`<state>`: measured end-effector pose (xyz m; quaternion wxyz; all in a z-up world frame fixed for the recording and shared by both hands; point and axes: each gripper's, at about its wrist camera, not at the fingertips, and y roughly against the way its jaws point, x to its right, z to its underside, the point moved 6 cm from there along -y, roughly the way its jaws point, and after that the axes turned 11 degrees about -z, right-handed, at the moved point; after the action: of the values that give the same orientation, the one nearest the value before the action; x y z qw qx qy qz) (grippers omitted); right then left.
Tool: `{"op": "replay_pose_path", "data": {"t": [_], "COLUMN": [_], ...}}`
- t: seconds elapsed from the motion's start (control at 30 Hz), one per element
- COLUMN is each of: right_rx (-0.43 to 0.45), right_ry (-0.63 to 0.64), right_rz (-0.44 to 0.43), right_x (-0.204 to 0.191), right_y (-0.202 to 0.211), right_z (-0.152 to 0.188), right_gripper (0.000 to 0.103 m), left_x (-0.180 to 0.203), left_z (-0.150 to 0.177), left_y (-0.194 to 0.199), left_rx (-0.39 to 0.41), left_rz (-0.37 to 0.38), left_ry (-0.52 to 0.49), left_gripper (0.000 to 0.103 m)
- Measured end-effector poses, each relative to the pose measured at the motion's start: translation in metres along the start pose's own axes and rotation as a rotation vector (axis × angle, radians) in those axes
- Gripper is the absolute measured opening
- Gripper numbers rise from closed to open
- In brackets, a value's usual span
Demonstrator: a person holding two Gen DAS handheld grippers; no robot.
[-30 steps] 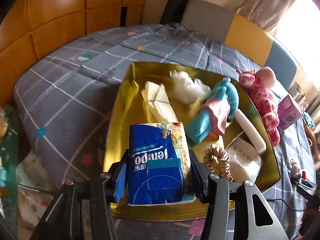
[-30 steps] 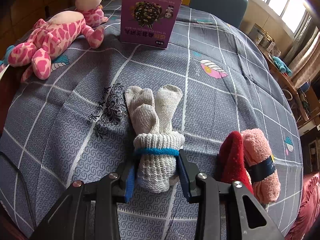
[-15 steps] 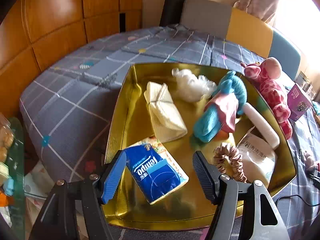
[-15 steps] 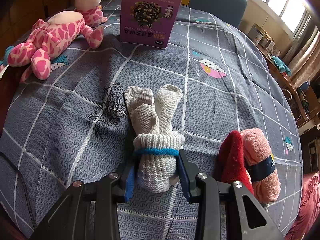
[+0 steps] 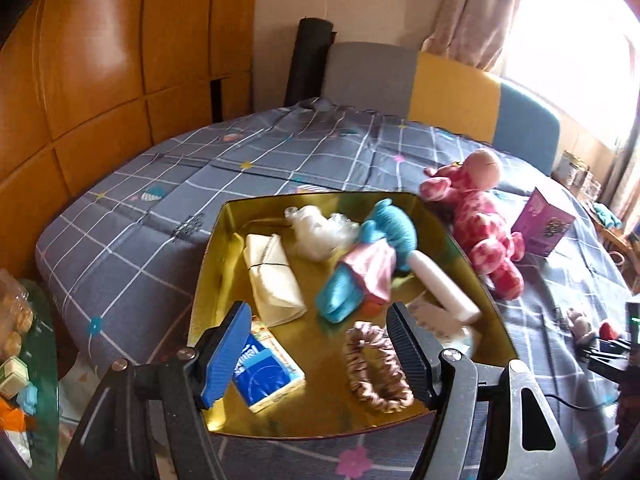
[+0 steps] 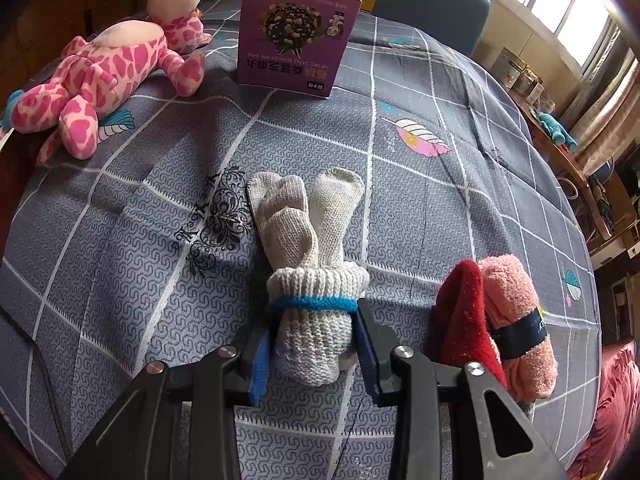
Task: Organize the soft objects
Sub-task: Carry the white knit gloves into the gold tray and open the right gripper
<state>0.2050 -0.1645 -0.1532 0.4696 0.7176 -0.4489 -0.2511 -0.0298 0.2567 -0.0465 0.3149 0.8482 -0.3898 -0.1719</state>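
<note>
We look over a surface (image 6: 440, 208) draped in grey checked cloth, with wood panelling and a curtained window behind it. Our left tongs (image 5: 318, 344) have just been opening and now stand spread, nothing between the pads, above the near edge of a gold tray (image 5: 208, 280). Just beyond the left pad a blue tissue pack (image 5: 266, 376) lies flat in the tray; just inside the right pad sits a pink scrunchie (image 5: 378, 368). Farther in lie a cream folded cloth (image 5: 272, 276), a teal and pink soft toy (image 5: 368, 264) and a white fluffy bundle (image 5: 320, 228). Past the tray's right side a pink spotted plush (image 5: 484, 220) rests on the cloth.

Our right tongs (image 6: 314, 344) pinch a rolled pair of white knitted gloves (image 6: 308, 248) at the cuff end, the roll lying on the cloth. Just to their right sit red and pink rolled socks (image 6: 500, 320). Well ahead stands a purple box (image 6: 296, 36).
</note>
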Motion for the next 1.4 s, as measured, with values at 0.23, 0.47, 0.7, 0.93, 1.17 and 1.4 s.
{"op": "replay_pose_path", "data": {"t": [0.23,0.47,0.7,0.93,1.17,1.4], "right_rx": [-0.002,0.105,0.192,0.188,0.106,-0.031], "right_ry": [-0.026,-0.109,0.028,0.199,0.332,0.382], "right_rz": [0.020,-0.102,-0.309,-0.522,-0.632,-0.620], "right_x": [-0.002,-0.019,-0.109,-0.228,-0.334,-0.385], "right_y": [0.003,0.039,0.080,0.097,0.080,0.033], "right_z": [-0.001,-0.023,-0.057,-0.073,-0.068,-0.053], "right_gripper": [0.035,0.033,0.033,0.033,0.033,0.034], "left_x": [0.010,0.007,0.000,-0.034,-0.081,-0.089], "left_z": [0.003,0.008,0.011,0.004,0.001,0.005], "left_y": [0.011,0.008,0.005,0.003,0.001,-0.002], "left_rx": [0.006,-0.008,-0.014,-0.001,0.008,0.005], "left_rz": [0.030,0.031,0.025,-0.031,-0.106,-0.112], "left_ry": [-0.015,-0.007,0.006,0.077,0.166,0.175], "left_gripper": [0.071,0.071,0.071,0.071,0.071,0.071]}}
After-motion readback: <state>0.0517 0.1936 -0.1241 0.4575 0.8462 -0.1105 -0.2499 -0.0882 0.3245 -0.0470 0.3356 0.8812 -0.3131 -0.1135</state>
